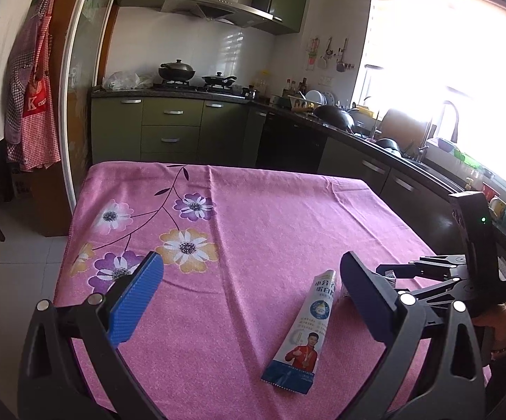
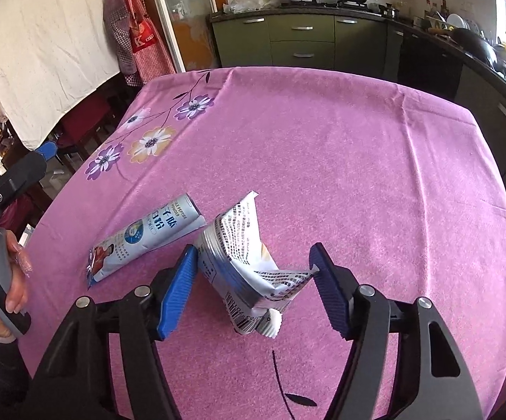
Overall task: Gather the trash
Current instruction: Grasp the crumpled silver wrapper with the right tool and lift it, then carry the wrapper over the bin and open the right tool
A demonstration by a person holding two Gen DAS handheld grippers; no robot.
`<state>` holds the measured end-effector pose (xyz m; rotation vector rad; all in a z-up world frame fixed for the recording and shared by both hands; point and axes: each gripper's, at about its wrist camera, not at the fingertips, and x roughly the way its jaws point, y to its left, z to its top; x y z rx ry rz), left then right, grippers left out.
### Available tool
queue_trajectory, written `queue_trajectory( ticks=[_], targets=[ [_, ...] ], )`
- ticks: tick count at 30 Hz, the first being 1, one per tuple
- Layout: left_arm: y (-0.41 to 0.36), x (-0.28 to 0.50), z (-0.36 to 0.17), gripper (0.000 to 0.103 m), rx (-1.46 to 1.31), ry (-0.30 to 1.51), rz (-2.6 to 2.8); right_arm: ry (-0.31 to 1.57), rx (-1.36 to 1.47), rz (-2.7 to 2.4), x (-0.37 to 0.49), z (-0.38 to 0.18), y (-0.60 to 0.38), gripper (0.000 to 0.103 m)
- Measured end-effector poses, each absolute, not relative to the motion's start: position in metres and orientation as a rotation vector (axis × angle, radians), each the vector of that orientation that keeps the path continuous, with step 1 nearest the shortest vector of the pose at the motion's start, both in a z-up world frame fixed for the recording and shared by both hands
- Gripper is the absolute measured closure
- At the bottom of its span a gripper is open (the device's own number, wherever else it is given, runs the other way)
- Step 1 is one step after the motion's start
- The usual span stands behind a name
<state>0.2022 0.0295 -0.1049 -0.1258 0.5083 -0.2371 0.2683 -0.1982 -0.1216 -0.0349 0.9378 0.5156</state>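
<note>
A flat blue-and-white sachet wrapper (image 1: 305,329) lies on the pink flowered tablecloth (image 1: 253,210), between my left gripper's fingers and nearer the right one. My left gripper (image 1: 253,297) is open and empty above it. In the right wrist view the same sachet (image 2: 148,238) lies left of a crumpled white printed wrapper (image 2: 249,262). My right gripper (image 2: 253,287) is open, its fingers on either side of the crumpled wrapper and touching or nearly touching it. The right gripper's body (image 1: 469,262) shows at the left view's right edge.
The table (image 2: 357,140) stands in a kitchen. Green cabinets (image 1: 169,129) and a stove with pans (image 1: 197,77) are behind it, and a cluttered counter with a sink (image 1: 392,140) runs along the right. Aprons (image 1: 32,105) hang at left. Chairs (image 2: 88,122) stand left of the table.
</note>
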Motion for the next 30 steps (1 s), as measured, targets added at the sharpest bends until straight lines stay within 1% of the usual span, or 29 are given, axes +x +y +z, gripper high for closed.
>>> queue_trajectory(
  ticks=[3, 4, 5, 9, 14, 25, 30],
  targets=[
    [0.028, 0.202, -0.105, 0.007, -0.121, 0.509, -0.242, 0.939, -0.01, 0.528, 0.263, -0.12, -0.202, 0.043],
    [0.027, 0.202, -0.105, 0.007, -0.118, 0.509, -0.243, 0.933, -0.004, 0.529, 0.261, -0.119, -0.204, 0.049],
    [0.027, 0.202, -0.105, 0.007, -0.115, 0.51, -0.243, 0.931, 0.005, 0.532, 0.259, -0.117, -0.205, 0.053],
    [0.023, 0.203, -0.106, 0.007, -0.097, 0.518, -0.247, 0.952, 0.035, 0.537, 0.252, -0.116, -0.212, 0.054],
    [0.02, 0.202, -0.107, 0.007, -0.075, 0.517, -0.246, 0.965, 0.074, 0.535, 0.243, -0.116, -0.223, 0.062],
    [0.017, 0.202, -0.109, 0.007, -0.058, 0.524, -0.245, 0.915, 0.159, 0.493, 0.213, -0.096, -0.271, 0.063],
    [0.016, 0.201, -0.109, 0.007, -0.058, 0.523, -0.248, 0.873, 0.214, 0.367, 0.197, -0.078, -0.335, 0.063]
  ],
)
